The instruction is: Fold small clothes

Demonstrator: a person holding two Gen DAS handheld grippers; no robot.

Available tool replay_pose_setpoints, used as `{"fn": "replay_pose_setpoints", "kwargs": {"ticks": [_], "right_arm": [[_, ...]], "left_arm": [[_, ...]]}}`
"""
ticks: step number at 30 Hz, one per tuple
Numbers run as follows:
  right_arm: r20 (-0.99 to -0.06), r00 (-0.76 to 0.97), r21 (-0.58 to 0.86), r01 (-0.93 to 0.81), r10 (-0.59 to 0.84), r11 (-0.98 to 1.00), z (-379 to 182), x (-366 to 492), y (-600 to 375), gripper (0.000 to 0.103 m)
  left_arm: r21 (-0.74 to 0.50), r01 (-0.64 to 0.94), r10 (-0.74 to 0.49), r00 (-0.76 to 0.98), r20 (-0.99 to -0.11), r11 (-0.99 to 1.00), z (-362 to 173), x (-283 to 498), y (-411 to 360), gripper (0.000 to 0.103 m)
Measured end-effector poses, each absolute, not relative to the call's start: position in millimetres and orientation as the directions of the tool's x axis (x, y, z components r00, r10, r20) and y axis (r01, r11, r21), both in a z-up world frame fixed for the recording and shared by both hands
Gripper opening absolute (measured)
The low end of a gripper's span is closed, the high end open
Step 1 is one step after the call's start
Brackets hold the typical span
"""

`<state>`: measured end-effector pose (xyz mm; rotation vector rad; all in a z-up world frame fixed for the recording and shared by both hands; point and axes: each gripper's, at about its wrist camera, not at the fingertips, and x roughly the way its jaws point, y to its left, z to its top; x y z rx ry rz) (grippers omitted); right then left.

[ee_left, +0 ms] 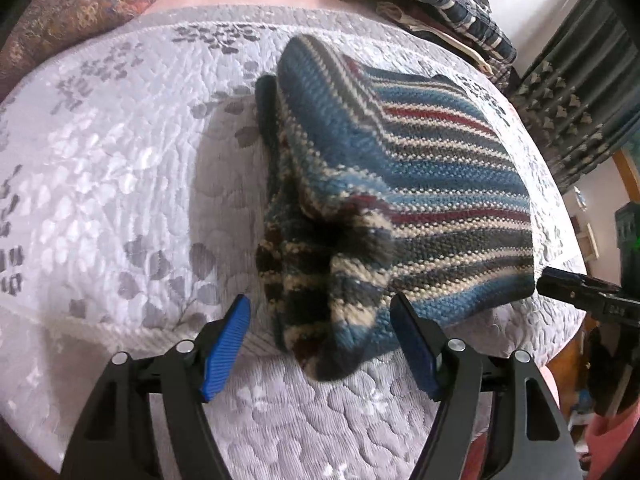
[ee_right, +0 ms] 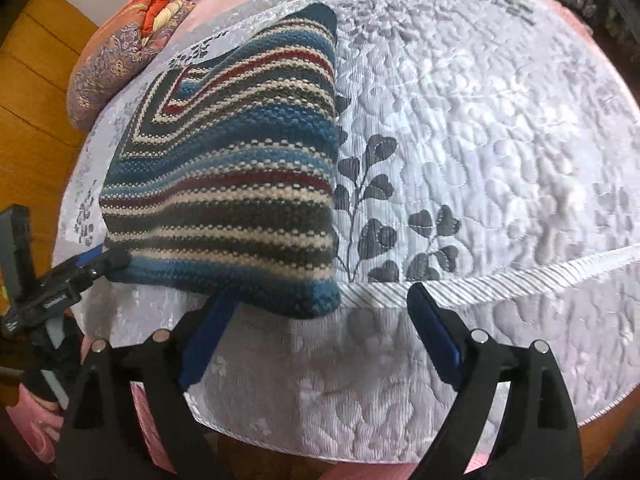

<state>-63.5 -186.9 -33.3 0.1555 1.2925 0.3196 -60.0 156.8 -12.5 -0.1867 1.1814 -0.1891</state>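
A folded knit sweater (ee_left: 400,168) striped in blue, cream, grey and red lies on the quilted pale bedspread (ee_left: 120,168). My left gripper (ee_left: 320,304) is open, its blue pads (ee_left: 224,352) standing either side of a bunched near corner of the sweater without closing on it. In the right wrist view the sweater (ee_right: 224,184) lies left of centre. My right gripper (ee_right: 320,292) is open at its near right corner, and the hem covers the tip of the left finger. The left gripper (ee_right: 92,260) shows at the sweater's left corner, the right gripper (ee_left: 580,288) at its right edge.
Patterned pillows (ee_right: 120,56) lie at the bed's far side. A stack of dark plaid cloth (ee_left: 448,4) sits at the back right, beside a dark curtain (ee_left: 580,100). Wooden floor (ee_right: 32,92) shows past the bed edge. Bare bedspread (ee_right: 500,140) stretches right of the sweater.
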Motion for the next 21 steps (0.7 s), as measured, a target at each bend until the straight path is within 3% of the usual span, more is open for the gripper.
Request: {"fn": "replay_pose_setpoints", "kwargs": {"ticks": [13, 21], "right_arm": [[-0.935, 0.319, 0.108, -0.154, 0.153, 0.982, 1, -84, -162, 0.094], [-0.927, 0.348, 0.09, -0.148, 0.137, 0.985, 17, -92, -154, 0.096]], "left_arm": [[-0.125, 0.008, -0.117, 0.413, -0.903, 0.992, 31, -88, 142, 0.079], [-0.093, 0.014, -0.09, 0.427, -0.9, 0.996, 46, -96, 131, 0.083]]}}
